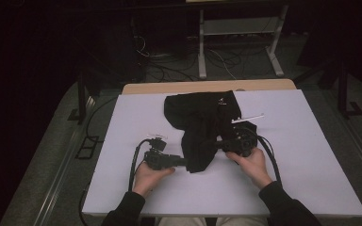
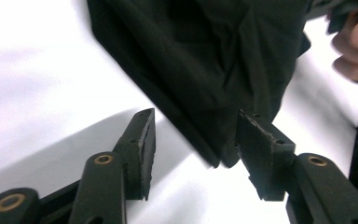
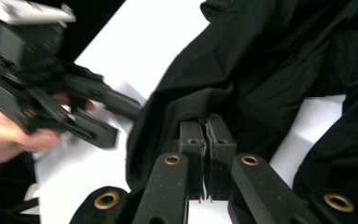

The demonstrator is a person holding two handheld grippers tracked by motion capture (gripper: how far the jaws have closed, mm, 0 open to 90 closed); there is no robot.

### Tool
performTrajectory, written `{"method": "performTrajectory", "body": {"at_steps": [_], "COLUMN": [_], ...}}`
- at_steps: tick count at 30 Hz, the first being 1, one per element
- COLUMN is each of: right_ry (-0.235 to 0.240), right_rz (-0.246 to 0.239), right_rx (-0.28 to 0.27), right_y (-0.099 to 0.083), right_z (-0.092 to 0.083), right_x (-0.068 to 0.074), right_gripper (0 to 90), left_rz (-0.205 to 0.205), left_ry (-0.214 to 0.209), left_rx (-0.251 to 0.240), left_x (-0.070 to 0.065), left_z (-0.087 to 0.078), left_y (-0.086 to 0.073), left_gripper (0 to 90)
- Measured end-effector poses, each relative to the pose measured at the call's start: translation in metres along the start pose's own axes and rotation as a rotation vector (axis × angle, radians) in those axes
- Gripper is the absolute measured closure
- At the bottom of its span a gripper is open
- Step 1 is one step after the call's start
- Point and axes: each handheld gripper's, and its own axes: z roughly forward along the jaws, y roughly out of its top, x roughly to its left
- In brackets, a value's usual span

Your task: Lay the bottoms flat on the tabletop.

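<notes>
Left gripper [image 2: 193, 154] fingers apart at black cloth [image 2: 205, 60] corner, white tabletop [image 2: 37, 70] around

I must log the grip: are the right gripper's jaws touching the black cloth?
Touching: in the right gripper view, the right gripper has its jaws shut on the cloth.

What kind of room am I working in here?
Probably a lab or recording workspace: a white-topped table in a dark room, loose cables on the floor behind it, and a metal equipment stand.

A white table [image 1: 311, 155] with cables [image 1: 169, 70] on the floor beyond.
</notes>
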Motion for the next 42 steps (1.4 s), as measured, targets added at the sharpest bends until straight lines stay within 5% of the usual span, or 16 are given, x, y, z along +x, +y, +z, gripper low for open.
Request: {"method": "performTrajectory", "body": {"at_steps": [12,18,24,28,34,42], "right_ry": [0.085,0.147,0.185,0.178,0.180,0.202], "right_rz": [0.033,0.004,-0.021,-0.040,-0.031,-0.047], "right_rx": [-0.026,-0.040,-0.047,-0.057,-0.079,-0.070], "right_y": [-0.003,-0.001,0.002,0.007,0.016,0.023], "right_z": [-0.015,-0.022,-0.023,-0.027,-0.026,-0.013], "right_x": [0.011,0.036,0.052,0.059,0.064,0.079], "right_gripper": [86.5,86.5,86.5,86.5,86.5,86.6], "left_rz": [-0.010,-0.005,0.012,0.034,0.072,0.091], "left_ry": [-0.015,-0.070,-0.083,-0.100,-0.082,0.013], "left_rx": [-0.015,-0.046,-0.019,-0.034,-0.071,-0.102], "left_x": [-0.006,-0.019,-0.023,-0.033,-0.046,-0.051], "left_z": [0.002,-0.002,0.001,0.000,-0.004,0.001], "left_y": [-0.004,-0.014,-0.019,-0.021,-0.027,-0.026], "left_gripper": [45.6,39.8,36.0,33.9,25.2,22.0]}}
